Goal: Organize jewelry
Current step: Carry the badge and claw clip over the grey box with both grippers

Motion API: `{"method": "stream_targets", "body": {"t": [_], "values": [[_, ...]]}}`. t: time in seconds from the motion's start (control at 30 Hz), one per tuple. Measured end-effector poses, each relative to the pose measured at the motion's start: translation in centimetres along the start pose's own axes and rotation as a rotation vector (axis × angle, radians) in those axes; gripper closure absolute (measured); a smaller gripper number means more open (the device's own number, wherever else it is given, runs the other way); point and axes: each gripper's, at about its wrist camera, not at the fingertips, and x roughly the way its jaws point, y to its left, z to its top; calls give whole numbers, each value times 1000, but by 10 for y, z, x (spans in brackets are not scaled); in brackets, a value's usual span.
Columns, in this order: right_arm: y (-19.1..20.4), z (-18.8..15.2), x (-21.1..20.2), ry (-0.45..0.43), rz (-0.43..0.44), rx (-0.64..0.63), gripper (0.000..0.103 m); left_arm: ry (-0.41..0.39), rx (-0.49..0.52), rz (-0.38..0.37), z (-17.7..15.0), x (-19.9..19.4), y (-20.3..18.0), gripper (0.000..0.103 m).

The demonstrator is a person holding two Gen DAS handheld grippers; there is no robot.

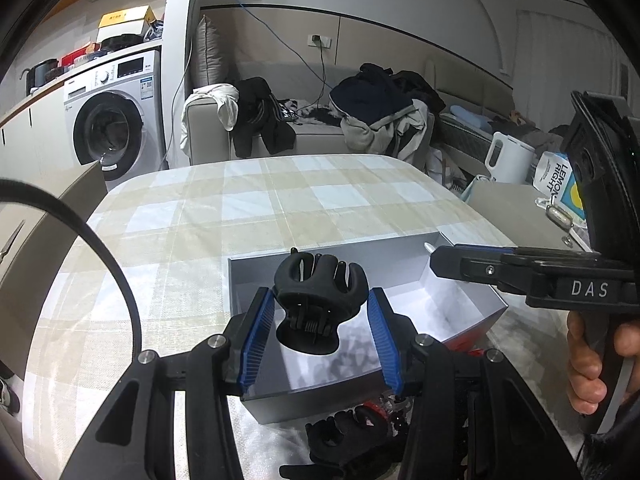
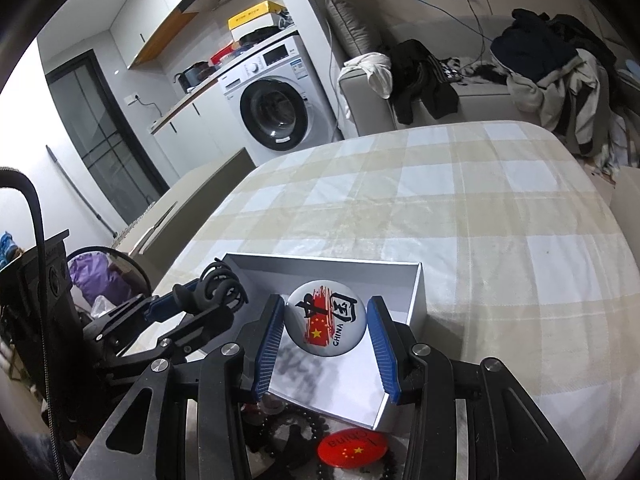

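A black hair claw (image 1: 320, 300) hangs over the open grey box (image 1: 248, 276), with my left gripper (image 1: 322, 320) shut on it between its blue pads. My right gripper (image 2: 326, 328) is shut on a round white badge (image 2: 326, 318) printed "CHINA", held above the same box (image 2: 320, 264). In the left wrist view the right gripper (image 1: 440, 258) reaches in from the right over the box, a hand (image 1: 588, 364) on its grip. The right wrist view shows the left gripper (image 2: 200, 296) with the claw (image 2: 218, 284) at the box's left side. The box floor under both looks bare.
A red badge (image 2: 352, 450), black beads (image 2: 308, 420) and more black hair clips (image 1: 348, 436) lie in front of the box on the checked tablecloth (image 2: 440, 220). Behind are a sofa with clothes (image 1: 376, 104), a washing machine (image 1: 108, 132) and a white kettle (image 1: 508, 156).
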Motion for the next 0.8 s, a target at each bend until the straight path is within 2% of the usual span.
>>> {"method": "stream_targets", "body": {"t": [0.8], "values": [[0,-1,6,15,-1,-11,61,40,5,-5,-1,9,-3,61]]}}
